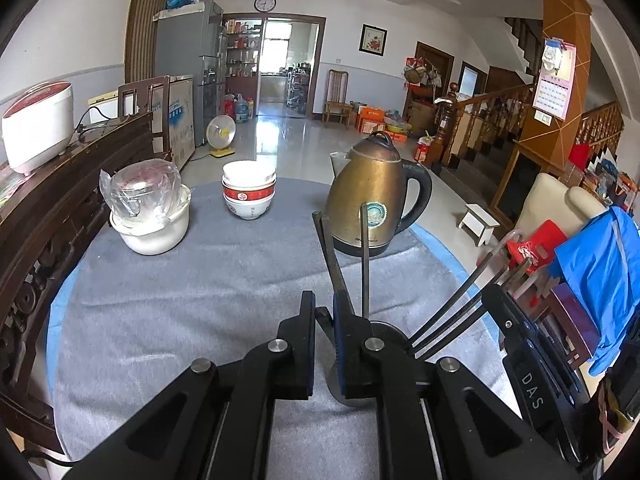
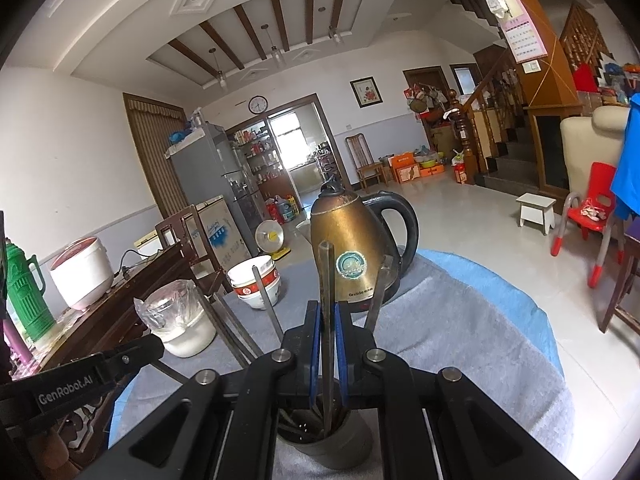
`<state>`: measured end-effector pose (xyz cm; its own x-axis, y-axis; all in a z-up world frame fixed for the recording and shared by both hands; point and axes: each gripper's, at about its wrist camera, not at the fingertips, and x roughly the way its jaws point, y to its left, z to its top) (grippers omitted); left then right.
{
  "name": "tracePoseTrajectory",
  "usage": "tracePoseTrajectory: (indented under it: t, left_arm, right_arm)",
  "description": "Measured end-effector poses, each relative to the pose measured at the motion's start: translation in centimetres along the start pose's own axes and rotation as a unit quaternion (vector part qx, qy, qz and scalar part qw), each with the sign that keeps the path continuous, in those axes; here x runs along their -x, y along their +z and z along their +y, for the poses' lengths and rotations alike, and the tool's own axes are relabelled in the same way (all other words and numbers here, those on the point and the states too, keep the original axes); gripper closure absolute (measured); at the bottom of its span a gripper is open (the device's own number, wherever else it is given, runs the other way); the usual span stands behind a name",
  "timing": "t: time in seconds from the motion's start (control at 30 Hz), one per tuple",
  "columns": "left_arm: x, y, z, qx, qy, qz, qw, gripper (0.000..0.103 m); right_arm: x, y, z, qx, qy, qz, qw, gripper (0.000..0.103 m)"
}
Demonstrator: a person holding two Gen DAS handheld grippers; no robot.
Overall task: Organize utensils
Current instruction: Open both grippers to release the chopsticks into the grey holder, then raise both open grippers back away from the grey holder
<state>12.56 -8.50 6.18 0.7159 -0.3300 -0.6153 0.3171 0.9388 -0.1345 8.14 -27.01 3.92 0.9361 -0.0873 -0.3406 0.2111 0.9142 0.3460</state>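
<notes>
So there's a round table (image 1: 180, 292) with a grey towel over it, and near its front edge sits a dark cup (image 2: 326, 446) full of chopsticks.

The right gripper (image 2: 328, 354) hangs straight over that cup with its blue pads pinched on one dark chopstick (image 2: 327, 312), which stands upright with its lower end down inside the cup. The other chopsticks (image 2: 266, 300) lean out to the sides.

The left gripper (image 1: 323, 344) is just beside the cup, its fingers a little apart with nothing between them. One right finger (image 1: 520, 344) shows on the far side of the sticks.

Further back are a brass kettle (image 1: 370, 192), stacked bowls (image 1: 249, 190) and a white pot (image 1: 154, 232) with a plastic-wrapped top.
</notes>
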Motion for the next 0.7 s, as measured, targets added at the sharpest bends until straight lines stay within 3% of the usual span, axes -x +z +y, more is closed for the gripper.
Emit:
tracePoseTrajectory:
  t: [0.23,0.3,0.37,0.43,0.47,0.5,0.53,0.6,0.7]
  left_arm:
    - [1.2,-0.6,0.2,-0.015,0.017,-0.008,0.9997,0.088]
    - [1.7,-1.0,0.4,-0.019,0.024,-0.011,0.9995,0.079]
    - [2.3,-1.4,0.6,-0.023,0.039,-0.016,0.9988,0.055]
    - [3.0,-1.8,0.9,-0.025,0.049,-0.025,0.9982,0.051]
    - [3.1,-2.0,1.0,-0.028,0.053,-0.026,0.9979,0.048]
    - [3.4,-2.2,1.0,-0.031,0.058,-0.027,0.9974,0.046]
    - [3.6,-2.3,1.1,-0.034,0.064,-0.026,0.997,0.041]
    - [4.2,-2.8,1.3,-0.038,0.074,-0.032,0.9961,0.04]
    - [5.0,-3.5,1.4,-0.045,0.086,-0.036,0.9946,0.034]
  right_arm:
    - [0.1,-0.5,-0.1,-0.008,0.019,0.033,0.999,0.093]
    - [0.4,-0.8,-0.2,-0.013,0.026,0.041,0.999,0.092]
    - [0.6,-1.0,-0.2,-0.018,0.031,0.044,0.998,0.09]
    - [1.0,-1.3,-0.3,-0.023,0.036,0.047,0.998,0.082]
    - [1.1,-1.4,-0.4,-0.026,0.038,0.049,0.998,0.07]
    - [1.3,-1.6,-0.5,-0.028,0.038,0.05,0.998,0.049]
    - [1.7,-1.7,-0.4,-0.032,0.036,0.044,0.998,0.038]
    - [2.8,-2.0,-0.4,-0.032,0.027,0.019,0.999,0.035]
    - [3.7,-2.2,-0.3,-0.029,0.023,0.014,0.999,0.035]
